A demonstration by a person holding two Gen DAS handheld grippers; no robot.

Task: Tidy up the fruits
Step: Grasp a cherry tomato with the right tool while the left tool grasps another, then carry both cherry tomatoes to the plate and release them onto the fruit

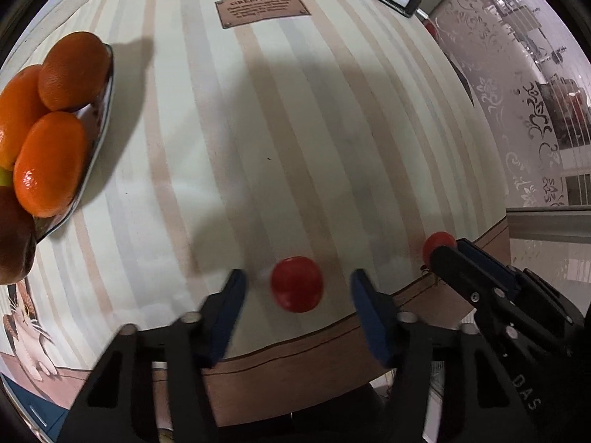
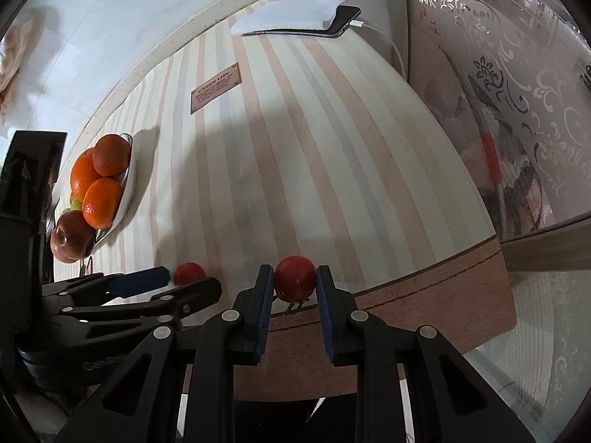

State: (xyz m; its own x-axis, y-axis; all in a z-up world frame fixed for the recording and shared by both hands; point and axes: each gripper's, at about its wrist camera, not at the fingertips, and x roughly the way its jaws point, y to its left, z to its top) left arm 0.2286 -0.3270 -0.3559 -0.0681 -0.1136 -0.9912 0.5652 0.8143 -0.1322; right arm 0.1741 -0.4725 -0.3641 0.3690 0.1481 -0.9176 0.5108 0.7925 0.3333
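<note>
My left gripper (image 1: pixel 297 288) is open, its blue pads on either side of a small red tomato (image 1: pixel 296 283) that lies on the striped tablecloth, apart from both pads. My right gripper (image 2: pixel 294 280) is shut on a second red tomato (image 2: pixel 294 276) near the table's front edge. The right gripper also shows in the left wrist view (image 1: pixel 448 249), with its tomato (image 1: pixel 436 240) at the tips. The left gripper shows in the right wrist view (image 2: pixel 192 277) around the first tomato (image 2: pixel 188 273). A plate (image 2: pixel 127 188) at the left holds oranges (image 2: pixel 101 199) and an apple (image 2: pixel 70 240).
A phone (image 2: pixel 332 26) under a white cloth lies at the far end of the table, with a charging cable. A brown label (image 1: pixel 260 7) is printed on the tablecloth. A patterned glass partition (image 2: pixel 517 110) stands along the right side. The table's front edge is just below both grippers.
</note>
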